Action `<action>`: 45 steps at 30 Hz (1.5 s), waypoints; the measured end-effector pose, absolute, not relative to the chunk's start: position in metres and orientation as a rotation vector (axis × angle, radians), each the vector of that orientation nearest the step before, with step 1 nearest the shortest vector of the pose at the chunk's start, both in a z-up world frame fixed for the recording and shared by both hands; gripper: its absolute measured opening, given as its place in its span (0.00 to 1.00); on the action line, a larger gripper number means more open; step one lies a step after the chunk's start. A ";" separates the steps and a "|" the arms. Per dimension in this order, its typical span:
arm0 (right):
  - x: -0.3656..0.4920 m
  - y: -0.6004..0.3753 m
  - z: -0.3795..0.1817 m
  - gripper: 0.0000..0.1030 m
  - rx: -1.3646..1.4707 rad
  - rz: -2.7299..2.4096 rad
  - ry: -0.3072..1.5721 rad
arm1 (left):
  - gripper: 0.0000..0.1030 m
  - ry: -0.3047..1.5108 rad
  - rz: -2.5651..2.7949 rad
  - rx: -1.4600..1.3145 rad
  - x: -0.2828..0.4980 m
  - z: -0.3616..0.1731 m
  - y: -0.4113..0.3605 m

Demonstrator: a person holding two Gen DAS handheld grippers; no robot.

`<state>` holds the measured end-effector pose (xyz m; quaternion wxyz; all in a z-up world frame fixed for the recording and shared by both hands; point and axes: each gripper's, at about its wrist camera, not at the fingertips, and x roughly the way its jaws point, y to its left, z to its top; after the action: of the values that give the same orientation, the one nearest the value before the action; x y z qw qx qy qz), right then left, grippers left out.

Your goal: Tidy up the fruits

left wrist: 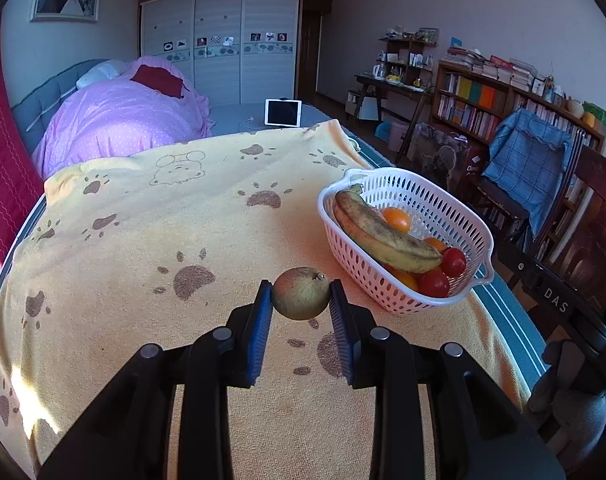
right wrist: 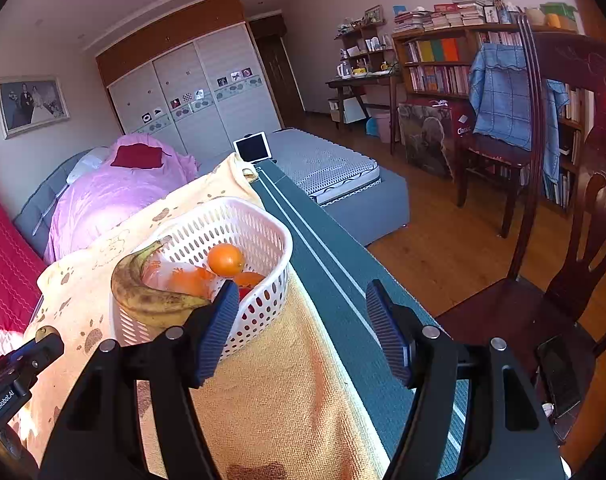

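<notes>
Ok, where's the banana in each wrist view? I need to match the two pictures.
Left wrist view: the banana lies diagonally in the white basket, right of centre, above and right of the left gripper.
Right wrist view: the banana curves over the basket's near-left rim, left of centre, just left of the right gripper's left pad.
Shared landmark: the white tablet standing on the bed beyond the yellow blanket.

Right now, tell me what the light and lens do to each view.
Left wrist view: fisheye bends the room's edges, corners go black, and sun glares on the yellow blanket at lower left; the pear stays sharp. Right wrist view: same bending, a blown-out sunlit patch at far left, reddish flare at the right edge; the basket is sharp.
</notes>
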<state>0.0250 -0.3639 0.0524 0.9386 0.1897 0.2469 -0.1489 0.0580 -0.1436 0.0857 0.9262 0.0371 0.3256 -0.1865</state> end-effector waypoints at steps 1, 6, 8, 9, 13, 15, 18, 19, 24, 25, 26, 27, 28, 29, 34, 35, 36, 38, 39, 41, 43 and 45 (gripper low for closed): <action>0.025 -0.365 0.052 0.66 0.392 -0.307 0.504 | 0.29 0.667 -0.393 0.080 0.059 0.086 -0.149; 0.026 -0.368 0.049 0.66 0.410 -0.318 0.507 | 0.29 0.668 -0.438 0.092 0.062 0.088 -0.176; 0.026 -0.368 0.048 0.66 0.412 -0.319 0.506 | 0.29 0.666 -0.454 0.097 0.064 0.088 -0.186; 0.026 -0.368 0.048 0.66 0.412 -0.319 0.506 | 0.29 0.665 -0.461 0.099 0.064 0.089 -0.191; 0.027 -0.369 0.047 0.66 0.416 -0.318 0.514 | 0.29 0.660 -0.489 0.107 0.068 0.090 -0.209; 0.026 -0.368 0.047 0.66 0.419 -0.318 0.513 | 0.29 0.662 -0.496 0.108 0.070 0.090 -0.213; 0.028 -0.369 0.045 0.66 0.424 -0.320 0.519 | 0.29 0.678 -0.492 0.071 0.077 0.088 -0.203; 0.029 -0.370 0.044 0.66 0.427 -0.320 0.524 | 0.29 0.685 -0.485 0.063 0.078 0.087 -0.197; 0.032 -0.368 0.042 0.66 0.427 -0.322 0.537 | 0.36 0.757 -0.457 0.028 0.078 0.069 -0.168; 0.032 -0.368 0.041 0.66 0.425 -0.324 0.537 | 0.45 0.784 -0.463 0.015 0.076 0.064 -0.164; 0.032 -0.368 0.041 0.66 0.426 -0.324 0.539 | 0.47 0.807 -0.473 0.002 0.073 0.058 -0.160; 0.033 -0.368 0.041 0.66 0.428 -0.326 0.542 | 0.48 0.827 -0.489 -0.003 0.068 0.053 -0.157; 0.034 -0.368 0.040 0.66 0.428 -0.327 0.546 | 0.48 0.849 -0.503 0.004 0.061 0.049 -0.156; 0.034 -0.369 0.039 0.66 0.429 -0.328 0.549 | 0.48 0.865 -0.522 0.016 0.053 0.045 -0.156; 0.035 -0.368 0.039 0.66 0.428 -0.331 0.558 | 0.50 0.894 -0.688 0.082 0.005 0.045 -0.162; 0.035 -0.368 0.039 0.66 0.426 -0.331 0.557 | 0.50 0.887 -0.717 0.101 -0.004 0.046 -0.165; 0.034 -0.367 0.039 0.66 0.423 -0.331 0.556 | 0.50 0.878 -0.738 0.123 -0.013 0.047 -0.169; 0.034 -0.366 0.039 0.66 0.420 -0.330 0.555 | 0.50 0.860 -0.767 0.167 -0.025 0.046 -0.178; 0.034 -0.366 0.040 0.66 0.419 -0.328 0.553 | 0.50 0.855 -0.773 0.181 -0.029 0.045 -0.181; 0.033 -0.367 0.041 0.66 0.415 -0.327 0.549 | 0.50 0.865 -0.769 0.189 -0.030 0.040 -0.186; 0.033 -0.366 0.041 0.66 0.413 -0.325 0.546 | 0.50 0.880 -0.766 0.187 -0.028 0.035 -0.190; 0.033 -0.366 0.041 0.66 0.413 -0.324 0.548 | 0.50 0.897 -0.764 0.192 -0.027 0.032 -0.194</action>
<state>0.0335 -0.3662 0.0412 0.9289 0.2017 0.2673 -0.1580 -0.0271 -0.1941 0.0317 0.8270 0.0904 0.4224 -0.3598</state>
